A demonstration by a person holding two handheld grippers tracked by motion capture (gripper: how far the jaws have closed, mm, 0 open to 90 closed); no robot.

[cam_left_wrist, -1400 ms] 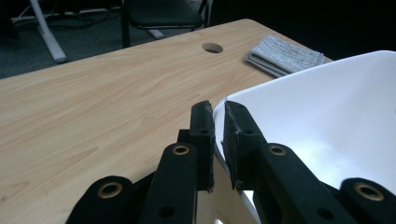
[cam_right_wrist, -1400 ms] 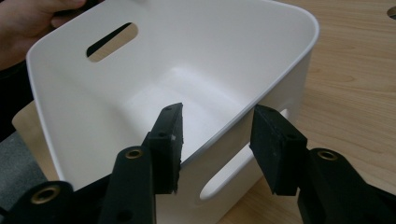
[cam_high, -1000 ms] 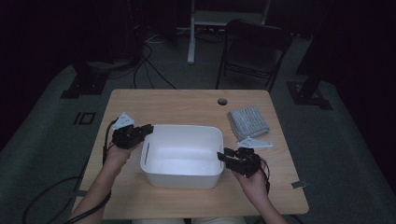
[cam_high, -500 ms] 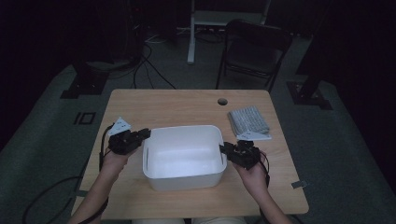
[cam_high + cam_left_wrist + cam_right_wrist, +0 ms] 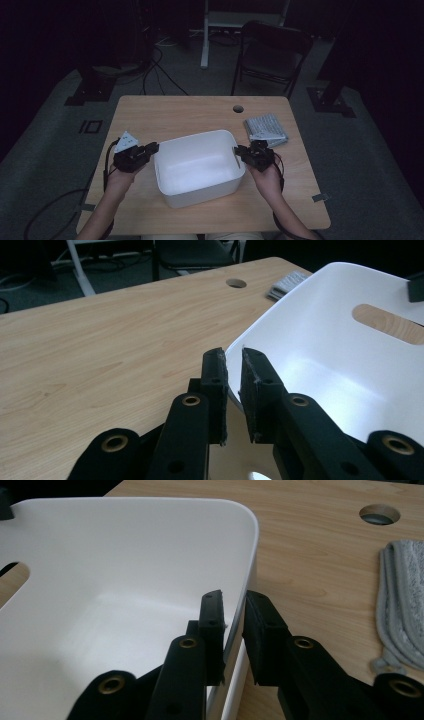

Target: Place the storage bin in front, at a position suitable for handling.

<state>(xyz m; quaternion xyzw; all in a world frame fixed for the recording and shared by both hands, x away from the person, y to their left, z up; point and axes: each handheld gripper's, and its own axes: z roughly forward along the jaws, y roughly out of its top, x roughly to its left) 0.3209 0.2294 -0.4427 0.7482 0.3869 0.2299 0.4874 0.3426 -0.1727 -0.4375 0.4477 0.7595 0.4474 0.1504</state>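
On a light wooden desk (image 5: 165, 112) with rounded corners and a round cable hole (image 5: 238, 108) near its far edge, a white plastic tub (image 5: 199, 170) sits at the middle, toward the person's side. From the high view the tub reads as a deep rectangle with softly rounded corners, smooth matte walls and nothing inside. That view also takes in the dark room: grey carpet, a black folding chair (image 5: 272, 55) behind the desk, and cables on the floor.

A folded grey cloth (image 5: 266, 130) with a ribbed, woven texture lies at the tub's far right, near but apart from it. The right claw view brings its layered edges close (image 5: 402, 605).

The left claw (image 5: 148, 150) grips the tub's left wall, and the left claw view shows its two black padded jaws (image 5: 233, 385) pinched on the thin white rim, one pad inside and one outside. That view also shows an oval handle slot (image 5: 387, 324) cut through the opposite wall, wood showing through it.

The right claw (image 5: 239, 152) stands at the right wall. Its own view shows the jaws (image 5: 234, 630) straddling the rim; they have just been closing and now clamp it.
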